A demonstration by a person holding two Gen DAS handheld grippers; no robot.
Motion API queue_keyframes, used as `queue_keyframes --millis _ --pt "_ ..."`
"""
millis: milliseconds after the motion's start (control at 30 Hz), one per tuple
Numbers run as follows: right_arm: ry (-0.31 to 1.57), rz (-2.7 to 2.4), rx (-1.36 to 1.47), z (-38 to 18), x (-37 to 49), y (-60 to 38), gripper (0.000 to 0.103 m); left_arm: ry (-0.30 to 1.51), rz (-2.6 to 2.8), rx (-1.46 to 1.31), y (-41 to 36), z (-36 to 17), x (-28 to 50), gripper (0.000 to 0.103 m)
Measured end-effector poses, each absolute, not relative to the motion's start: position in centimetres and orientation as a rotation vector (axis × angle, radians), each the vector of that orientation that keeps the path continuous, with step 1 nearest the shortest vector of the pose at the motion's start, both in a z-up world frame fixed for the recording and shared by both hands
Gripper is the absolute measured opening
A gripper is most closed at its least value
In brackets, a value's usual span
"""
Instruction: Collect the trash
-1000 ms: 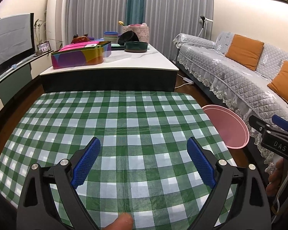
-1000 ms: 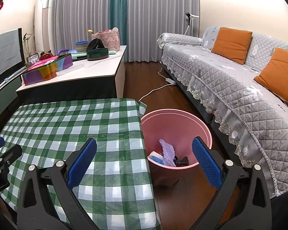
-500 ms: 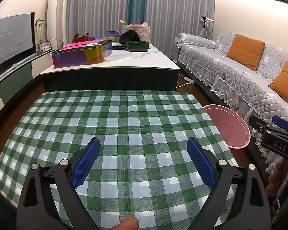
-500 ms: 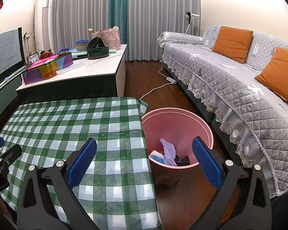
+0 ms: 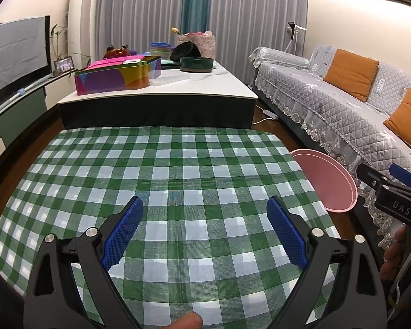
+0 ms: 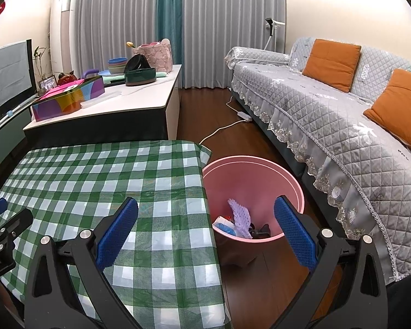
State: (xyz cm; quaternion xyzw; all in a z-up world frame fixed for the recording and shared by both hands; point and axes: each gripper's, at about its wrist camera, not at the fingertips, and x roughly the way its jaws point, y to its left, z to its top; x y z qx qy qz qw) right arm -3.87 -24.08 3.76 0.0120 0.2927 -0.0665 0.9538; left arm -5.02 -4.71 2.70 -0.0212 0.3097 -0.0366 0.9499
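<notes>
1. On the right side of the room, a grey quilted sofa (image 6: 342, 126) is running along the wall, well apart from the work.
2. The worktop (image 5: 161, 181), covered by a green checked cloth, is showing no loose trash in either view.
3. Just beside its right edge, on the floor, a pink bin (image 6: 253, 200) is holding the trash (image 6: 239, 219): a lilac foam net, something blue and white, and dark scraps.
4. The right hand-held gripper (image 6: 205, 227) is hovering with jaws spread wide and nothing between them, above the worktop edge and bin.
5. The left hand-held gripper (image 5: 205, 224) is likewise gaping and carrying nothing, over the cloth.
6. Judging by looks, the pieces are seeming light, soft and crushable; the foam net is probably springing back, so pinching its middle is likely working best.
7. The collecting is appearing close to finished.
</notes>
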Motion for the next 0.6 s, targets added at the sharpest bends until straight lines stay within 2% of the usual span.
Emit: queue_keyframes --millis 600 --pt "0.594 -0.135 0.025 3.78 -3.87 -24.06 0.098 0.629 -0.076 -0.041 -4.80 2.64 -5.12 0.089"
